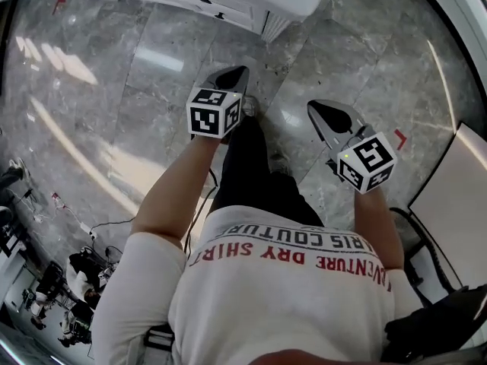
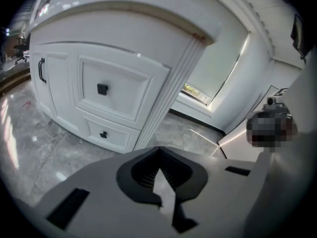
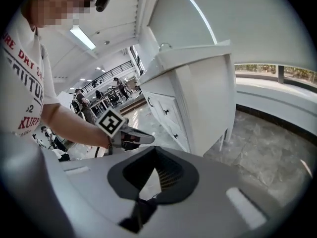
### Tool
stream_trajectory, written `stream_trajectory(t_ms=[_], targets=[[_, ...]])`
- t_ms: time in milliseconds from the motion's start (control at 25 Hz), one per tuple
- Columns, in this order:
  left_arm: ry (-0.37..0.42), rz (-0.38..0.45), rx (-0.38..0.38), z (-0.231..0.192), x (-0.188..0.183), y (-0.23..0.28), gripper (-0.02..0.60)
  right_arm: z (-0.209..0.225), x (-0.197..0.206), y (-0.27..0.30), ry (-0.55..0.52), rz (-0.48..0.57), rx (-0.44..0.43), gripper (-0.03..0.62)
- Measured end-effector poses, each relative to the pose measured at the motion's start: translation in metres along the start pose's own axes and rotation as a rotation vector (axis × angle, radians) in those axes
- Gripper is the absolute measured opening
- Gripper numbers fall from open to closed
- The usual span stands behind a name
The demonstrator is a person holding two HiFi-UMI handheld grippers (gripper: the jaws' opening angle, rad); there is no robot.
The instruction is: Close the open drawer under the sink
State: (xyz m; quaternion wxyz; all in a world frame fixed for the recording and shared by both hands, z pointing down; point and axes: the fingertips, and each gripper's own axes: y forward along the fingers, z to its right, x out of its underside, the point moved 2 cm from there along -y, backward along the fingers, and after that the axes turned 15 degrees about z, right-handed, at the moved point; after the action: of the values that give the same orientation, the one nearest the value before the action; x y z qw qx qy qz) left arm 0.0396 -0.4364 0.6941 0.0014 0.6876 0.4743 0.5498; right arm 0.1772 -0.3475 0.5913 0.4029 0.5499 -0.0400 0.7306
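The white sink cabinet (image 2: 124, 58) stands ahead of my left gripper (image 2: 159, 150), a short way across the marble floor. Its upper drawer (image 2: 115, 90) and lower drawer (image 2: 108, 133) each carry a black knob, and both fronts look flush from here. A door with a black handle (image 2: 41, 69) is further left. In the head view the cabinet's base (image 1: 251, 10) is at the top, with the left gripper (image 1: 237, 72) and right gripper (image 1: 316, 109) held above the floor, apart from it. Both are shut and hold nothing. The right gripper (image 3: 155, 150) sees the cabinet's side (image 3: 208, 103) and the left gripper (image 3: 132, 138).
Grey marble floor (image 1: 114, 90) lies between me and the cabinet. A white panel (image 1: 456, 188) stands at the right, with a red tape mark (image 1: 399, 138) near it. Cables and gear (image 1: 46, 280) lie at the lower left. People and desks (image 3: 99, 100) are far behind.
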Motion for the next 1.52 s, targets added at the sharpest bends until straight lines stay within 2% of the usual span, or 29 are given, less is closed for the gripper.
stream_trajectory(t_ms=[120,360,520,640,800,1000,1200,1320,1520], targets=[[0.049,0.062,0.061,0.063,-0.027,-0.060,0.003,-0.030,-0.017,-0.038,-0.014,0.033,0.017,0.002],[0.123,0.160,0.213,0.196,-0.059,-0.194,0.003,-0.118,-0.038,-0.124,-0.087,0.056,-0.078,0.002],[0.144,0.209,0.234,0.257,-0.063,-0.269,0.003,-0.172,-0.053,-0.178,-0.100,0.055,-0.160,0.002],[0.154,0.244,0.222,0.283,-0.058,-0.314,0.003,-0.209,-0.057,-0.209,-0.104,0.072,-0.206,0.002],[0.150,0.234,0.210,0.304,-0.030,-0.368,0.003,-0.260,-0.053,-0.244,-0.073,0.111,-0.233,0.002],[0.212,0.253,0.217,0.337,-0.008,-0.434,0.003,-0.325,-0.037,-0.288,-0.134,0.147,-0.213,0.002],[0.299,0.297,0.263,0.386,0.027,-0.528,0.003,-0.416,-0.012,-0.348,-0.192,0.217,-0.170,0.002],[0.332,0.323,0.278,0.410,0.051,-0.594,0.003,-0.478,0.008,-0.384,-0.125,0.262,-0.183,0.002],[0.293,0.349,0.302,0.435,0.082,-0.673,0.003,-0.542,0.030,-0.422,-0.056,0.280,-0.197,0.002]])
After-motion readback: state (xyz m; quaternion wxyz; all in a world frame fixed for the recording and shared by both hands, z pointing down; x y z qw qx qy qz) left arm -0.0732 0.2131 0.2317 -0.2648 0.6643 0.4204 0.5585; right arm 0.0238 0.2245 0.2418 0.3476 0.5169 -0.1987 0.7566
